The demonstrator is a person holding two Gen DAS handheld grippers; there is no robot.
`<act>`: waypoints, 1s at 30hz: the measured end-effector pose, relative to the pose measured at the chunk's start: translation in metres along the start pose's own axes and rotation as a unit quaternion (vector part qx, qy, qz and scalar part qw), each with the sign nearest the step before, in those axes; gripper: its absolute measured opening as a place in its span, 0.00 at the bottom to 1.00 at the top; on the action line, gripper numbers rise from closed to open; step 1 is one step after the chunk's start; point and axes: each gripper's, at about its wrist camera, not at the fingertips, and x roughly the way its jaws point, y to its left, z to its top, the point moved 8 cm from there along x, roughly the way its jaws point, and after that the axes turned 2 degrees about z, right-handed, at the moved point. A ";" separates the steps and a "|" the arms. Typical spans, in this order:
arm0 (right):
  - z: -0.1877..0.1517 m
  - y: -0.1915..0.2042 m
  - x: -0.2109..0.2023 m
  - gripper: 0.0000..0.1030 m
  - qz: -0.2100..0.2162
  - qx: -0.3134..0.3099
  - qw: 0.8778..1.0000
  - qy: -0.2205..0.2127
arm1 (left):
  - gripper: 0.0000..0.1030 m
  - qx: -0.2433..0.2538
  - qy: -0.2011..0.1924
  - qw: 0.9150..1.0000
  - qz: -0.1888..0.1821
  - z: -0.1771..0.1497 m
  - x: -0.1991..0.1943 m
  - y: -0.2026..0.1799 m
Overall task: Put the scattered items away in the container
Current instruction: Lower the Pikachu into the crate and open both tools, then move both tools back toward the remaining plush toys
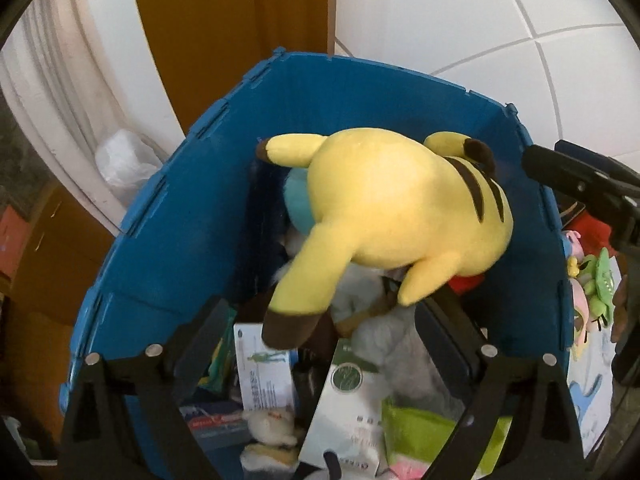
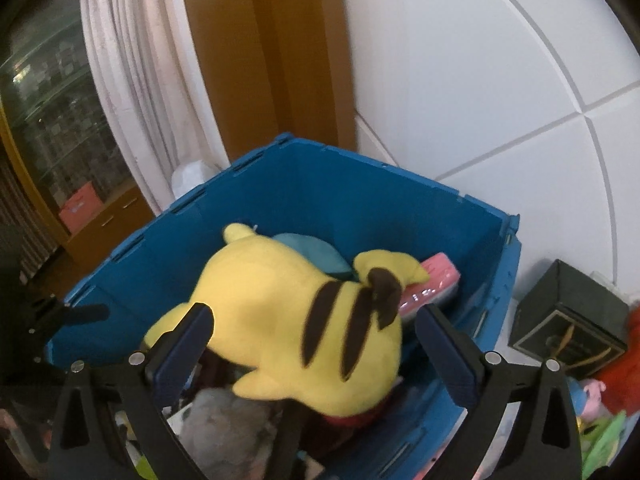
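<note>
A big yellow plush toy with brown stripes [image 1: 392, 208] lies face down on top of the pile inside the blue crate [image 1: 168, 240]. It also shows in the right wrist view [image 2: 280, 320], inside the same crate [image 2: 360, 188]. My left gripper [image 1: 320, 328] is open above the crate, jaws wide on either side of the plush's ear and arm, holding nothing. My right gripper [image 2: 316, 336] is open, jaws wide on either side of the plush's back, not pinching it. The right gripper's finger [image 1: 580, 184] shows at the right edge of the left wrist view.
The crate holds boxes [image 1: 264, 372], white plush [image 1: 384, 344], a green bag [image 1: 420, 432] and a pink case [image 2: 432, 288]. Outside, right: small toys [image 1: 596, 292], a dark box [image 2: 568, 320]. A curtain [image 2: 132, 80], wooden frame [image 2: 260, 60] and white wall [image 2: 480, 80] stand behind.
</note>
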 end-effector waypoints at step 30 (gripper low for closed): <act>-0.191 -0.034 -0.209 1.00 -0.055 -0.005 0.993 -0.107 | 0.93 0.019 -0.202 0.979 0.006 -0.148 -0.172 -0.144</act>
